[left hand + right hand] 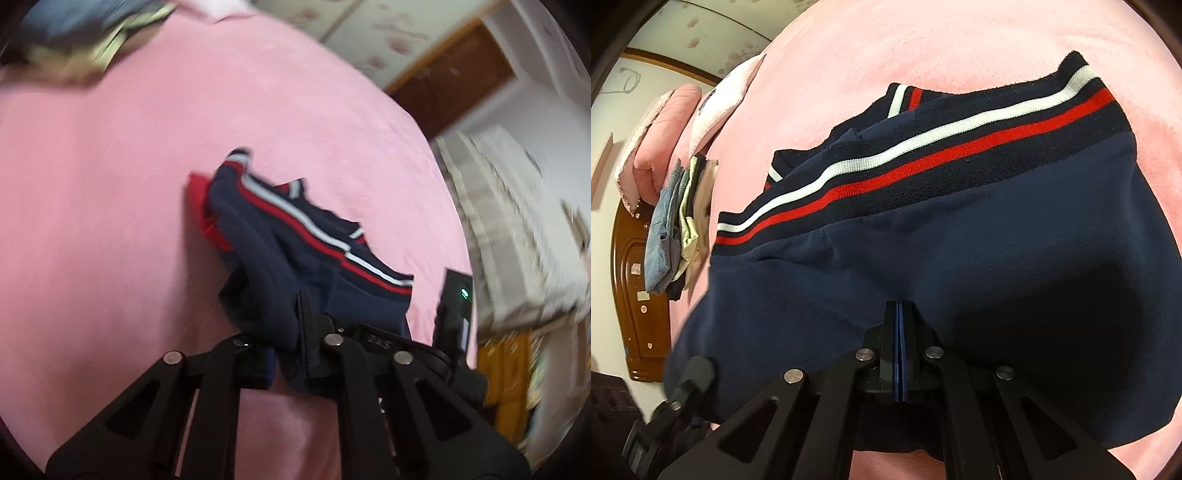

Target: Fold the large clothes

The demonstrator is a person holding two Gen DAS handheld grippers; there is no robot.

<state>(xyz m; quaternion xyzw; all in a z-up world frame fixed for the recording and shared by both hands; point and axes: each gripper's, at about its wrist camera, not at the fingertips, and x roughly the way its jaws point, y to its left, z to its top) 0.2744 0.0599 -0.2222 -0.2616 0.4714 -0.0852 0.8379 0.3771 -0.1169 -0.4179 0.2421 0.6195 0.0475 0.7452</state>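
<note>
A navy garment (295, 243) with a red and white striped band lies crumpled on the pink bed (110, 206). My left gripper (291, 332) is shut on its near edge, with navy cloth bunched between the fingers. In the right wrist view the same garment (960, 229) fills the frame, striped band (923, 158) across the top. My right gripper (899, 314) is shut on the garment's navy cloth. The right gripper's body (456, 310) shows at the right of the left wrist view.
A stack of folded clothes (677, 221) sits at the head of the bed, also blurred in the left wrist view (92, 33). Pink pillows (713, 99) and a wooden headboard (635, 295) lie beyond. A patterned quilt (517, 229) lies off the bed's right side.
</note>
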